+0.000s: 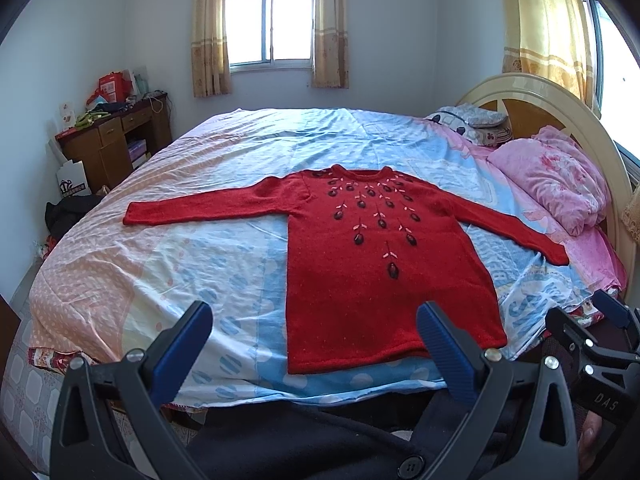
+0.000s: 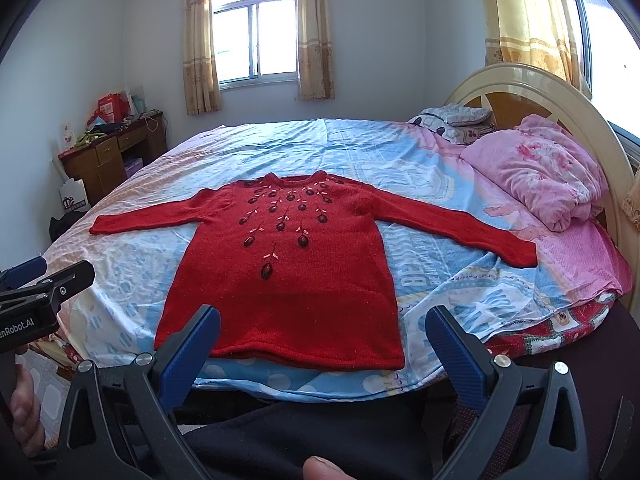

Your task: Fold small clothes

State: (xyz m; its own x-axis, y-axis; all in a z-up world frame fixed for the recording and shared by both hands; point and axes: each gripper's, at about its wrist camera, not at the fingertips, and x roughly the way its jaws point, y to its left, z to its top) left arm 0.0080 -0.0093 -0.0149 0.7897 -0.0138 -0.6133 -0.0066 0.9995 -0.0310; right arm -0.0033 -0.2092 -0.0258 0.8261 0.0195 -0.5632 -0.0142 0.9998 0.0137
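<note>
Red sweater (image 1: pixel 372 264) flat on bed (image 1: pixel 180 256), unfolded.
Left tool (image 1: pixel 314 338) and right tool (image 2: pixel 322 338) spread, empty; pinch the 9 o'clock sleeve cuff first.

desk (image 1: pixel 120 136) clutter indistinct, headboard (image 2: pixel 560 96) partly hidden

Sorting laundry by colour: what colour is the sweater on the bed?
Red sweater, dark flower embroidery; right wrist view shows it best.

White walls, curtained window (image 1: pixel 269 26), wooden desk (image 1: pixel 116 136), bed (image 1: pixel 224 152), daylight
</note>
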